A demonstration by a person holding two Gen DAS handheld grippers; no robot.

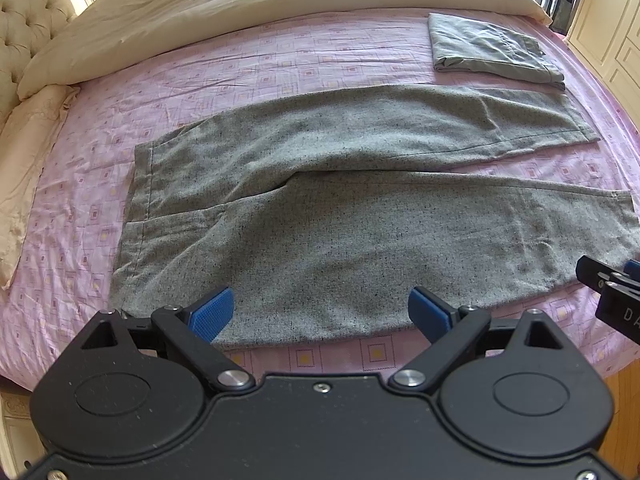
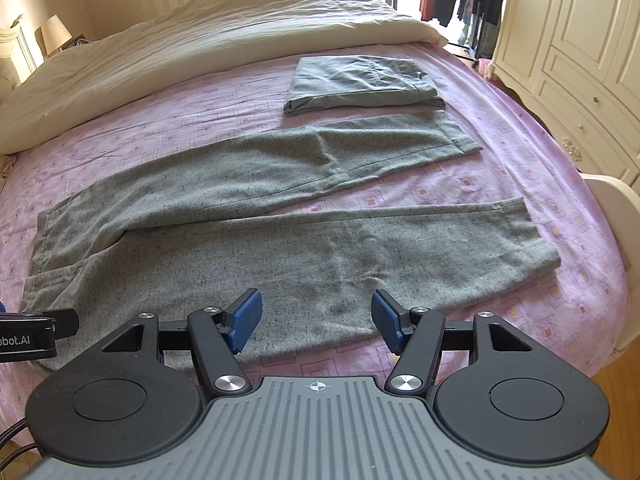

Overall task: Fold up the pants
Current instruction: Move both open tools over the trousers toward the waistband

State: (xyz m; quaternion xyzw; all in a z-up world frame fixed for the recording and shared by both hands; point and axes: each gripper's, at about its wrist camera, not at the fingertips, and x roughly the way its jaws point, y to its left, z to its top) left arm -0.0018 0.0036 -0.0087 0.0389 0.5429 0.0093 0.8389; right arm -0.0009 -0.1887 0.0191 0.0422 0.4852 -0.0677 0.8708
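Both grippers hang over the near edge of the bed, fingers spread wide and holding nothing: the left gripper [image 1: 322, 312] over the seat end of the pants [image 1: 340, 216], the right gripper [image 2: 316, 320] further along the near leg. The blue pads [image 2: 246, 320] sit just above the cloth; whether they touch it I cannot tell.

Spread flat on the pink sheet [image 1: 280, 64], the grey pants lie lengthwise with the waistband to the left and the two legs splayed apart toward the right, a strip of sheet showing between the hems. No fold looks made yet; the likely first step is bringing the near leg over the far one.

Risks from here, as I judge them: a shallow pinch at the edge could take only the top layer, so the leg opens instead of lifting whole. Uneven lifting by the two grippers would twist the leg and leave the seams misaligned. The sheet is thin and wrinkled, and a low pinch could catch it too.

Beyond the far leg lies a folded garment [image 2: 360, 84], near enough that a long swing could nudge it. A cream duvet [image 2: 180, 40] is heaped behind.
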